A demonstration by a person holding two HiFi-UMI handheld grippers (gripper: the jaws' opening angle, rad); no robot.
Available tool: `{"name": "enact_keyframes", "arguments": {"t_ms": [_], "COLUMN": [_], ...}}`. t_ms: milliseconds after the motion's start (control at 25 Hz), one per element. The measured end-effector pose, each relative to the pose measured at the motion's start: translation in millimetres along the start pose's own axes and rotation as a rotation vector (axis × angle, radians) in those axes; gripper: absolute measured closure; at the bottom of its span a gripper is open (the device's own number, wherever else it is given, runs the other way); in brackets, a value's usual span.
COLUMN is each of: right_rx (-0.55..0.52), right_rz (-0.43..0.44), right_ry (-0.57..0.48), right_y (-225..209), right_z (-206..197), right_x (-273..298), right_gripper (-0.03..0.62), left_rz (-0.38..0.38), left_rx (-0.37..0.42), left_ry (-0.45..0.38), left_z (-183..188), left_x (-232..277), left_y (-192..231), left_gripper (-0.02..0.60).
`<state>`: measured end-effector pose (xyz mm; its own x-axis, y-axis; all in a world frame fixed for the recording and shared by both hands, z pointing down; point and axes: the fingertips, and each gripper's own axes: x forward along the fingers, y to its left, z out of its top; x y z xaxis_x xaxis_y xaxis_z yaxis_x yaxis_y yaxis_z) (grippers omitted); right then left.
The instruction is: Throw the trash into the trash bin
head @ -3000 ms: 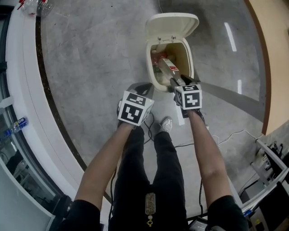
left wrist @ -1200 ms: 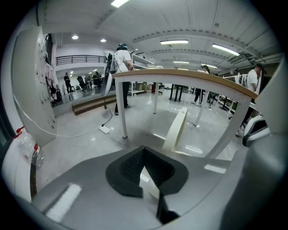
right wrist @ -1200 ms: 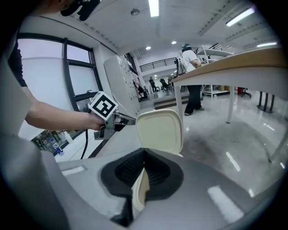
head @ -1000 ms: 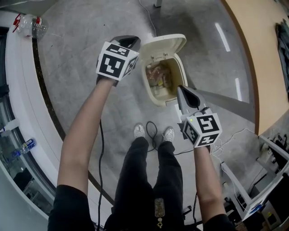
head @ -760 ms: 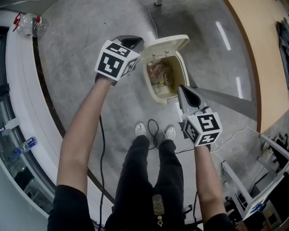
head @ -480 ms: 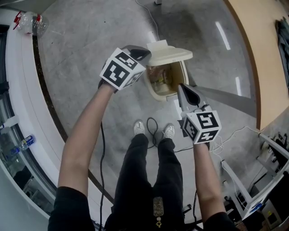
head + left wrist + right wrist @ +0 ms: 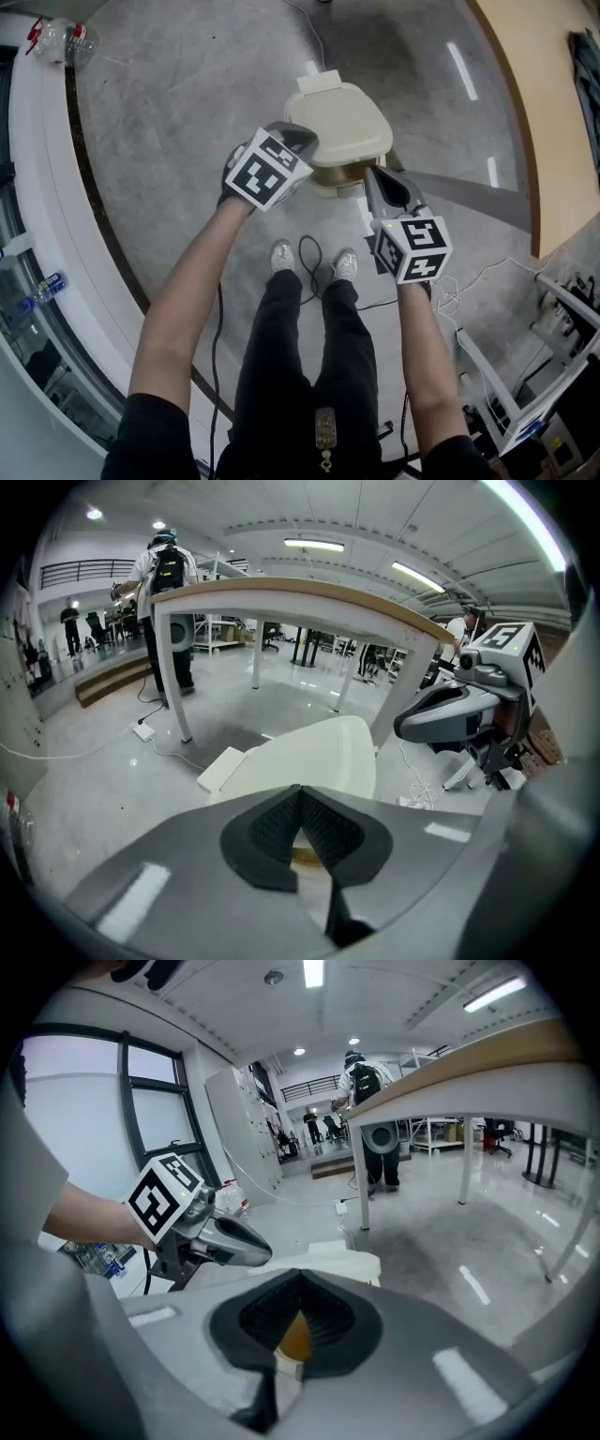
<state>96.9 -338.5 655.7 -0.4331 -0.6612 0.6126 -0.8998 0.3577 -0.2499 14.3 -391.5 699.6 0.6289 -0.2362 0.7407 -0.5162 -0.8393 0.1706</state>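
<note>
Closing step: lid (image 7: 339,120) lies nearly flat on the trash bin (image 7: 333,178); trash is hidden, presumably inside. Left hand-held gripper (image 7: 302,141) is at the bin's left, right hand-held gripper (image 7: 373,180) at its near right. Both are clamped shut with nothing in them. Next: seat the lid.

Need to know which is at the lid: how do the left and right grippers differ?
The left gripper reaches over the lid; the right gripper points at the bin from just off the lid. The left sits higher in the head view than the right. Both have jaws shut and empty.
</note>
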Motion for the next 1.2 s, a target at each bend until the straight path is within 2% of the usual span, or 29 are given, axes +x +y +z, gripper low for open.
{"name": "enact_keyframes", "arguments": {"t_ms": [200, 560, 680, 800, 1200], "right_rx": [-0.009, -0.029, -0.029, -0.037, -0.053], "right_rz": [-0.01, -0.002, 0.009, 0.02, 0.035], "right_ry": [0.046, 0.206, 0.254, 0.294, 0.369], "right_y": [-15, -37, -40, -42, -46], "right_z": [-24, -83, -100, -111, -133], "right_x": [16, 51, 58, 65, 78], "right_gripper": [0.592, 0.592, 0.592, 0.592, 0.592], "left_rz": [0.03, 0.086, 0.103, 0.107, 0.104], "left_rx": [-0.07, -0.152, -0.201, -0.244, -0.298], "left_ry": [0.036, 0.104, 0.143, 0.172, 0.2], "left_z": [-25, -59, -76, -87, -104], "left_x": [17, 44, 51, 57, 70], "left_y": [-18, -30, -35, -40, -51], "left_gripper": [0.578, 0.578, 0.578, 0.578, 0.578]}}
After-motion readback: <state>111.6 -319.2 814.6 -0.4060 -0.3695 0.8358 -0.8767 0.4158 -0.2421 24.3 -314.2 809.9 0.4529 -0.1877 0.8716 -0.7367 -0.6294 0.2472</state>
